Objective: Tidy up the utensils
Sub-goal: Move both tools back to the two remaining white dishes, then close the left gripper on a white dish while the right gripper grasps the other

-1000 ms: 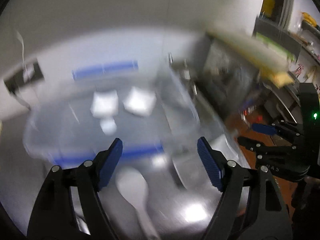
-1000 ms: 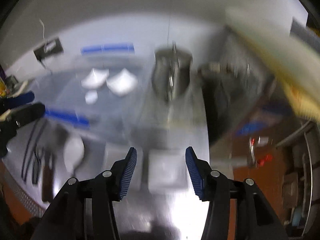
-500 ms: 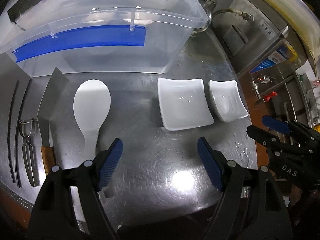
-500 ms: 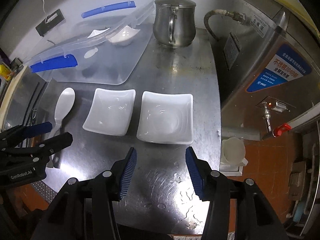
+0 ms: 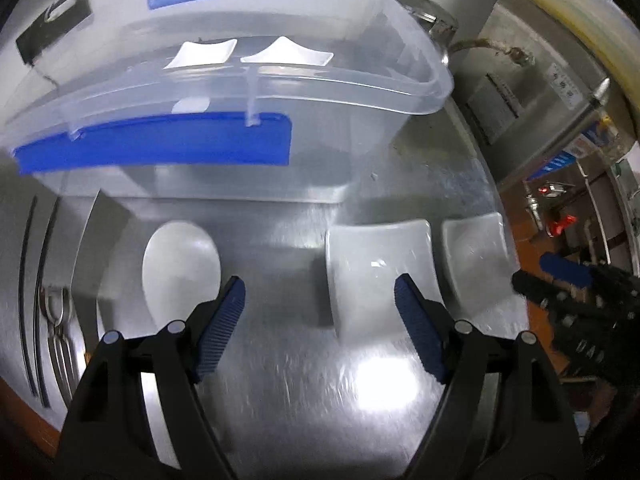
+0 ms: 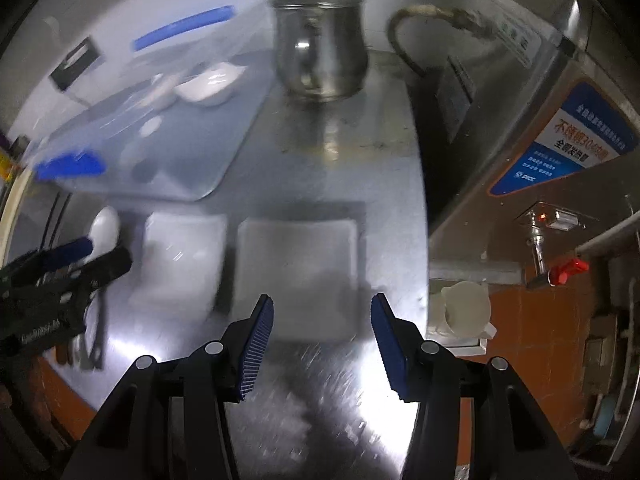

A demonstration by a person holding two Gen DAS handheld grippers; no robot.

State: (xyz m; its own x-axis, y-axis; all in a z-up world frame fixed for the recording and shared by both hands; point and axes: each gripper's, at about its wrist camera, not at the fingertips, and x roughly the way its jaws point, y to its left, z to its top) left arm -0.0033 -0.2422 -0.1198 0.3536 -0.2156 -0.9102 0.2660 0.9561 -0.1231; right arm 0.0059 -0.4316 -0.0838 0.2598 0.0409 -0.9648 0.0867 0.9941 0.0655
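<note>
A white rice paddle lies on the steel table, just ahead of my open, empty left gripper. Two white square dishes sit to its right: one and another. My right gripper is open and empty, right in front of the right dish; the left dish and paddle lie beyond to the left. A clear plastic bin with blue handles holds two white dishes.
Black chopsticks, a metal peeler and a spatula blade lie at the table's left edge. A steel kettle stands at the back. A steel water boiler borders the right side.
Both grippers have moved lower and closer to the table; the dishes and paddle now look larger. Both stay open and empty. Nothing on the table has moved.
</note>
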